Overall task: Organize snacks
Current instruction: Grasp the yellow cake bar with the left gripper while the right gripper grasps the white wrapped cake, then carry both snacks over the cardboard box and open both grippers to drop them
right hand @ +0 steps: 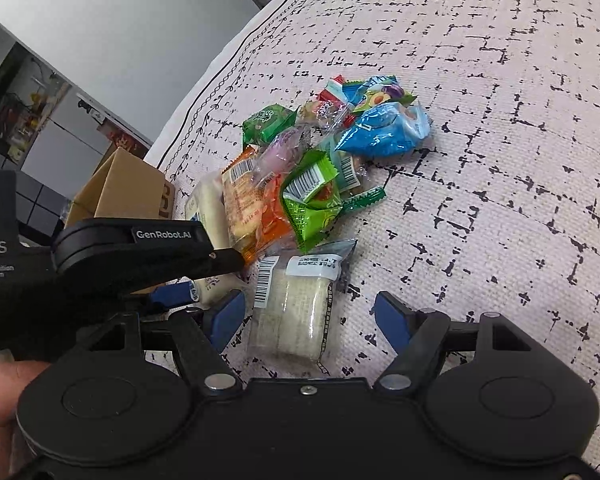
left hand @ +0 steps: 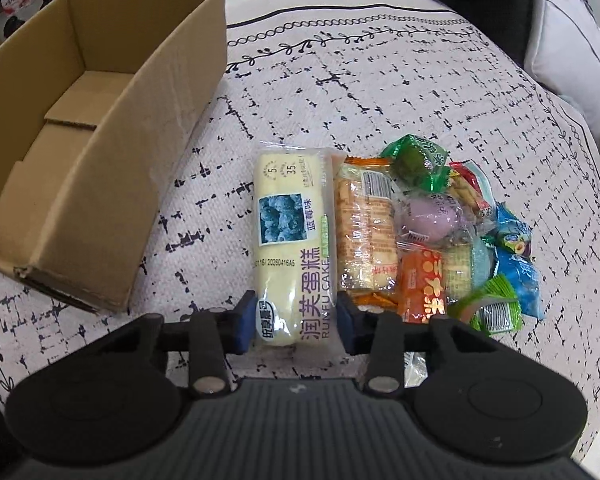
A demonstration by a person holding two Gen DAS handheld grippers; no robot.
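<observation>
Fingers of my left gripper (left hand: 296, 318) pinch the near end of the blueberry cake bar (left hand: 290, 240), one blue pad on each long side of it. That bar's long axis runs straight away from me up the left wrist frame, so I grip it across its narrow width, which I judge the sound way to lift it. It lies at the left edge of the snack pile (left hand: 440, 236) on the patterned bedspread (left hand: 380, 92), touching the orange cracker pack (left hand: 366, 232) on its right. The open cardboard box (left hand: 100, 140) sits in the upper left of that frame, nearer this hand than the other, so the carry should swing up and left.

In the right wrist frame, my right gripper (right hand: 310, 316) is spread wide with a clear-wrapped white cake (right hand: 296, 312) lying between its fingers, its long axis pointing away from me; neither pad touches it.
</observation>
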